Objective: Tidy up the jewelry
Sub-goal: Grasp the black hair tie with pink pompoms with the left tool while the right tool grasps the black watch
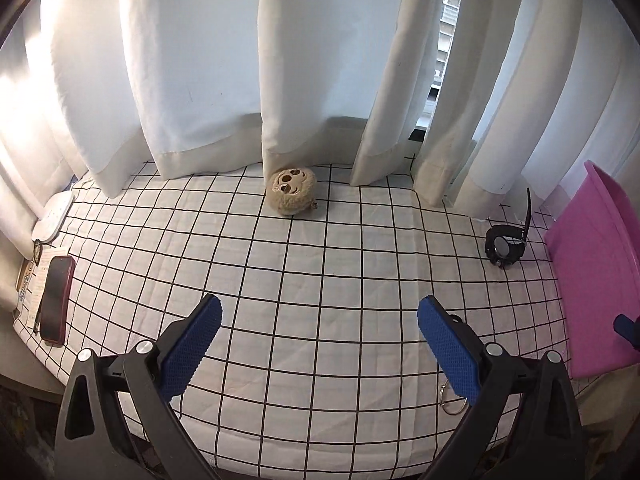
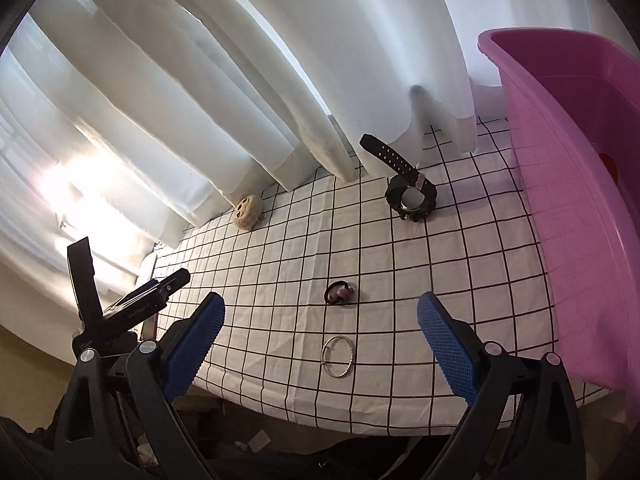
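A black wristwatch (image 1: 505, 245) lies on the checked cloth at the right, also in the right wrist view (image 2: 412, 198). A silver bangle (image 2: 338, 356) lies near the front edge; in the left wrist view it (image 1: 453, 400) peeks out beside the right finger. A small black and pink ring-like piece (image 2: 340, 292) lies just behind the bangle. A pink plastic bin (image 2: 580, 200) stands at the right, also in the left wrist view (image 1: 592, 280). My left gripper (image 1: 320, 344) is open and empty above the cloth. My right gripper (image 2: 320, 344) is open and empty, with the bangle between its fingers.
A small beige plush toy (image 1: 292, 192) sits by the white curtains (image 1: 320, 60) at the back. A phone in a red case (image 1: 56, 300) lies on papers at the far left, next to a white device (image 1: 54, 216). The table's front edge is close below both grippers.
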The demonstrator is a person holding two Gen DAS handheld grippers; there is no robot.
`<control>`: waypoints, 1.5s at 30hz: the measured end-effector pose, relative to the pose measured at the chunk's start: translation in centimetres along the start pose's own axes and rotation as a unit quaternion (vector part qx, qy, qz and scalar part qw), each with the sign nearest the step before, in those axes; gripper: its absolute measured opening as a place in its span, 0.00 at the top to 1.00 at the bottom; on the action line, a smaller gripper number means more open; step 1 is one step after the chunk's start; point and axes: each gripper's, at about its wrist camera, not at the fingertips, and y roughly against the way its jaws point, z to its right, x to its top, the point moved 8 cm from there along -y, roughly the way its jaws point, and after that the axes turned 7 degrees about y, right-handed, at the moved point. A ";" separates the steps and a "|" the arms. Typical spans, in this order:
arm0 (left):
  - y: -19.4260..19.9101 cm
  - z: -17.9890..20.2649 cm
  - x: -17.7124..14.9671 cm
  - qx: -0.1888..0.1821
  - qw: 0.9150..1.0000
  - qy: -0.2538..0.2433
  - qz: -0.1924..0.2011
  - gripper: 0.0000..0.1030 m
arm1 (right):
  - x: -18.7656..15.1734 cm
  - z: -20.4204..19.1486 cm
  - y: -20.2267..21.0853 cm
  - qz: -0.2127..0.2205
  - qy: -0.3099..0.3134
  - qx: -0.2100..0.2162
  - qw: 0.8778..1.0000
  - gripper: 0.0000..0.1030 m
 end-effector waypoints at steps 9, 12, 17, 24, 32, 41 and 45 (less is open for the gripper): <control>-3.0 -4.4 0.9 0.003 0.999 0.030 0.011 0.06 | -1.1 1.0 -3.3 0.028 0.031 -0.153 0.987 0.10; -4.3 -5.6 1.3 0.010 0.999 0.040 0.008 0.06 | -1.2 1.9 -4.8 0.022 0.013 -0.147 0.989 0.10; -6.1 -6.6 1.2 0.011 0.998 0.062 -0.005 0.06 | -1.8 2.7 -7.2 0.002 -0.005 -0.141 0.990 0.10; -7.5 -5.6 0.6 0.014 0.998 0.060 -0.003 0.06 | -1.9 3.9 -9.8 -0.011 0.015 -0.162 0.987 0.10; -8.3 -2.1 0.6 -0.019 0.998 0.067 -0.005 0.06 | 1.9 6.6 -11.2 0.008 0.044 -0.194 0.980 0.10; -8.6 6.1 -3.6 -0.055 0.998 0.013 -0.025 0.06 | 4.5 8.9 -13.3 0.014 0.063 -0.190 0.980 0.10; -8.9 9.2 -5.5 -0.054 0.998 -0.010 -0.027 0.06 | 4.8 9.8 -14.1 0.008 0.071 -0.181 0.981 0.10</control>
